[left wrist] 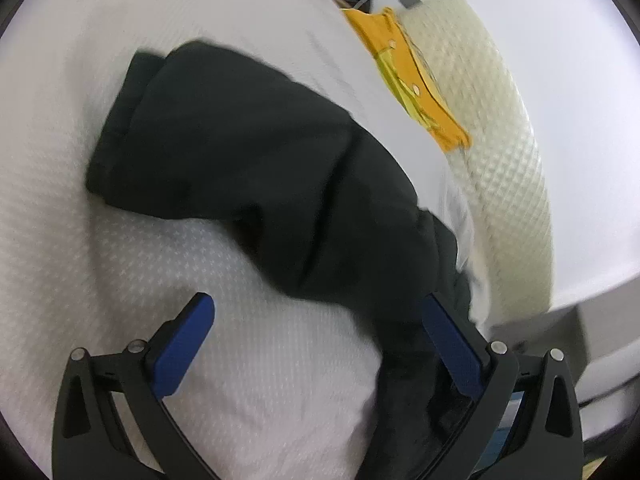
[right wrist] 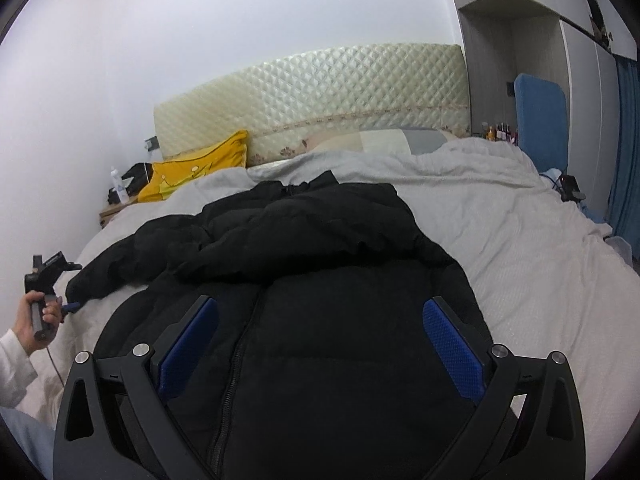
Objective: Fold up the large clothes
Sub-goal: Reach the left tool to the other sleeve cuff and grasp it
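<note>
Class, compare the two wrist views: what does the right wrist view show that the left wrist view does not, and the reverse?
Only the right wrist view shows the jacket's zipper, the person's hand holding the left claw by the sleeve end, a blue board and bottles. Only the left wrist view shows the sleeve close up, lying between the open left claw and the bed's edge. Both show the black jacket, white bedding, yellow pillow and quilted headboard.
</note>
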The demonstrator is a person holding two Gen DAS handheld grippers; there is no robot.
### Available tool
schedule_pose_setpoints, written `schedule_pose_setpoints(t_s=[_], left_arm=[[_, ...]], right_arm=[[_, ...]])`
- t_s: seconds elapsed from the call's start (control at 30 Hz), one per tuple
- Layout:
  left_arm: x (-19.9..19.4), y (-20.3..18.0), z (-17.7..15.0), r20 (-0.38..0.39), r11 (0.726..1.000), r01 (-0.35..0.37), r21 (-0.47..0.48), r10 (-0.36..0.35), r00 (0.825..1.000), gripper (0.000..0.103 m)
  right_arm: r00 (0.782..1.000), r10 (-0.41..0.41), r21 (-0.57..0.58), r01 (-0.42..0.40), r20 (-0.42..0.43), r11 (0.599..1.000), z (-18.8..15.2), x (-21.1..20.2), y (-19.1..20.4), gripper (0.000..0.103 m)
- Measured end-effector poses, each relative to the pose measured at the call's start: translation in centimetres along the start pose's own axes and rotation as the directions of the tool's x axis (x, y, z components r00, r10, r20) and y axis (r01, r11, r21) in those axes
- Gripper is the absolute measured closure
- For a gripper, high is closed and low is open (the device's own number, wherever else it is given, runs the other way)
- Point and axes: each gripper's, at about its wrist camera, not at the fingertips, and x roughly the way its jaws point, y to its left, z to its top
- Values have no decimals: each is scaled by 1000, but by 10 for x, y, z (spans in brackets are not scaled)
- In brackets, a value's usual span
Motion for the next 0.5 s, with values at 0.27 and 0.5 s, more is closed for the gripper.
schedule_pose_setpoints(t_s=[0.27, 0.5], left_arm=[[27, 22, 25, 64, 989, 95, -113, -88, 994, 1], [30, 30, 60, 168, 985, 84, -150, -58, 984, 35]], right_arm=[[999, -24, 22, 25, -45, 999, -4, 22, 6, 0], [996, -44, 14, 45, -81, 999, -6, 38, 12, 0]])
